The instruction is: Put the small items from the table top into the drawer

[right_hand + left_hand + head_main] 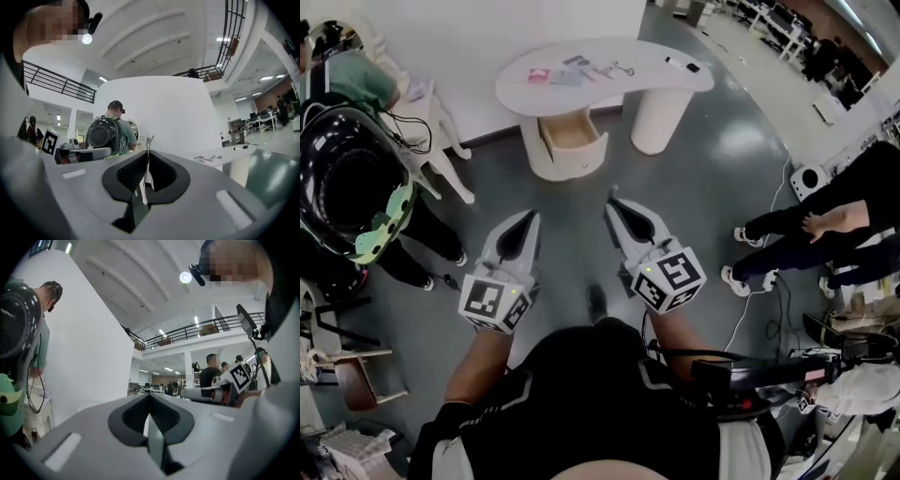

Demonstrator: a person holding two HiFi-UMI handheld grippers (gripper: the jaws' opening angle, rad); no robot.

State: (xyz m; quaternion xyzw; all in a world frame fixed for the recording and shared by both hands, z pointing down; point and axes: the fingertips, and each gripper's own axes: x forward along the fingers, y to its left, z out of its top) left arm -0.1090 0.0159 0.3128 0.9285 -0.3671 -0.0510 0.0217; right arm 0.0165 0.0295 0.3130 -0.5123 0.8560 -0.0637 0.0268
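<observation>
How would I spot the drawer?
Find the white curved table by the white wall, with small items on top. The drawer is in its left, wider pedestal, pulled open with a pale wooden inside; the right pedestal is plain.

A glossy grey floor (722, 178) meets a white wall (469, 28) beneath a railed mezzanine (206, 331).
</observation>
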